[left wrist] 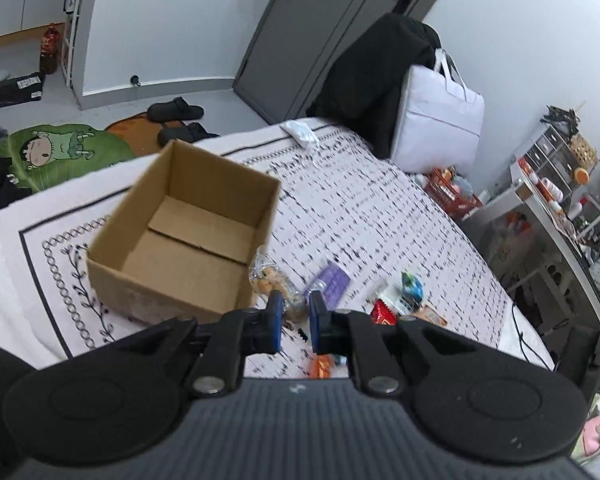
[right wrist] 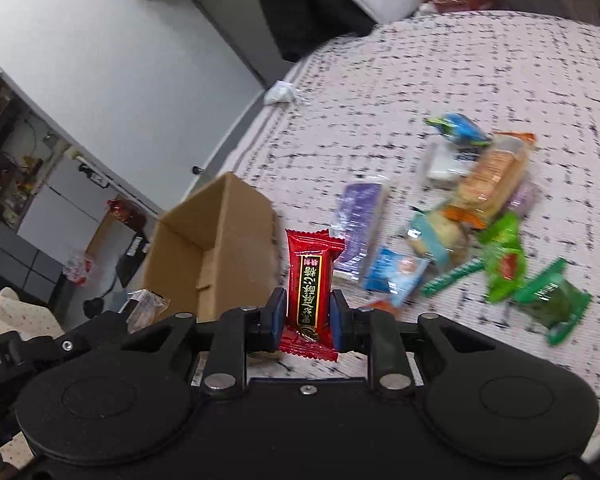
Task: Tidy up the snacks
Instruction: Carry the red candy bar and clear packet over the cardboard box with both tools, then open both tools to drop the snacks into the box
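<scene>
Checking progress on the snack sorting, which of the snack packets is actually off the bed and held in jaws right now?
The red packet with gold lettering, clamped upright in the right gripper. The other packets lie loose on the bedspread.

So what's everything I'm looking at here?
cardboard box: one, brown, open and empty, on the bedspread
bedspread: one, white with a black pattern
loose snack packets: several, purple, blue, green and orange, piled on the bedspread beside the box
white bag: one, beyond the bed
slippers: two, black, on the floor
red snack bar: one, clamped upright in the right gripper
clear biscuit packet: one, its end pinched in the left gripper
grippers: two, black with blue pads, both shut
</scene>
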`<state>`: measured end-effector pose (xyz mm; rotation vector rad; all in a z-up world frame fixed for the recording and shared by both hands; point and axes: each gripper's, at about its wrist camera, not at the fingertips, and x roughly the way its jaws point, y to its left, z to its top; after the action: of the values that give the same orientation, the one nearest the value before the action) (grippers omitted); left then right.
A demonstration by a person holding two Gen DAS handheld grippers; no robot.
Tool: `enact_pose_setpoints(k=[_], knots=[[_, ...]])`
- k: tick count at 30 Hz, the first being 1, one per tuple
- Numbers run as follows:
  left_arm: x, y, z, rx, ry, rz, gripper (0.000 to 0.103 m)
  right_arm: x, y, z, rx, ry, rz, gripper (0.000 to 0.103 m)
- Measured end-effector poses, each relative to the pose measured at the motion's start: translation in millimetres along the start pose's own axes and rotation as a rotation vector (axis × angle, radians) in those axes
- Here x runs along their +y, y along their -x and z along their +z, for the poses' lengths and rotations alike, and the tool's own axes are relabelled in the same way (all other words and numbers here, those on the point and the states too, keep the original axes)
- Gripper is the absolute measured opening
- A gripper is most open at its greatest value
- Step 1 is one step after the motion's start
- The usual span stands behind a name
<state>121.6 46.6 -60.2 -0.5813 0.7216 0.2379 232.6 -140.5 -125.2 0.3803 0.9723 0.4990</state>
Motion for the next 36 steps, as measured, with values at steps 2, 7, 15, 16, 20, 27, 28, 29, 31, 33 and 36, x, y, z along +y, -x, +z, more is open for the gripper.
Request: enact_pose_setpoints(k=[2,7,15,16,20,27,28,29,31,33,36], knots=[[8,1,7,-0.008,0.010,-0.002,0.013,8,-3,0,-0.008,0.014,0.030,0.023],[26,0,22,-0.026,0.033,-0.009,0.013,25,-12,0,-0.025,0.045,0.078,0.023],[55,-13,39,-0.041,0.087,0.004,0.013,45,-34,0,-0.024,0.063,0.111,0.023],[58,-15,40,-0.041,0.090,0.006,0.013,47,-38,0,-0.025,0.064,0.112,0.023],[70,-29,42,-0.021,0.103,0.019,0.013,55,-50,0,-0.023,0.059,0.131,0.022],[91,-53,43,0.031,0.135,0.066,0.013,68,-65,-1,0.007,0.085,0.154,0.022],[93,-55,44,0.035,0.139,0.070,0.013,69,-66,-2,0.010,0.088,0.159,0.022],[95,-56,45,0.038,0.146,0.076,0.014,71,-67,-1,0.013,0.090,0.165,0.022],[98,-58,46,0.032,0.157,0.103,0.017,74,-69,-1,0.018,0.096,0.177,0.022],[102,-58,48,0.030,0.168,0.113,0.018,76,-71,-1,0.031,0.097,0.188,0.022],[106,-58,47,0.044,0.189,0.115,0.020,78,-78,-3,0.047,0.102,0.193,0.025]])
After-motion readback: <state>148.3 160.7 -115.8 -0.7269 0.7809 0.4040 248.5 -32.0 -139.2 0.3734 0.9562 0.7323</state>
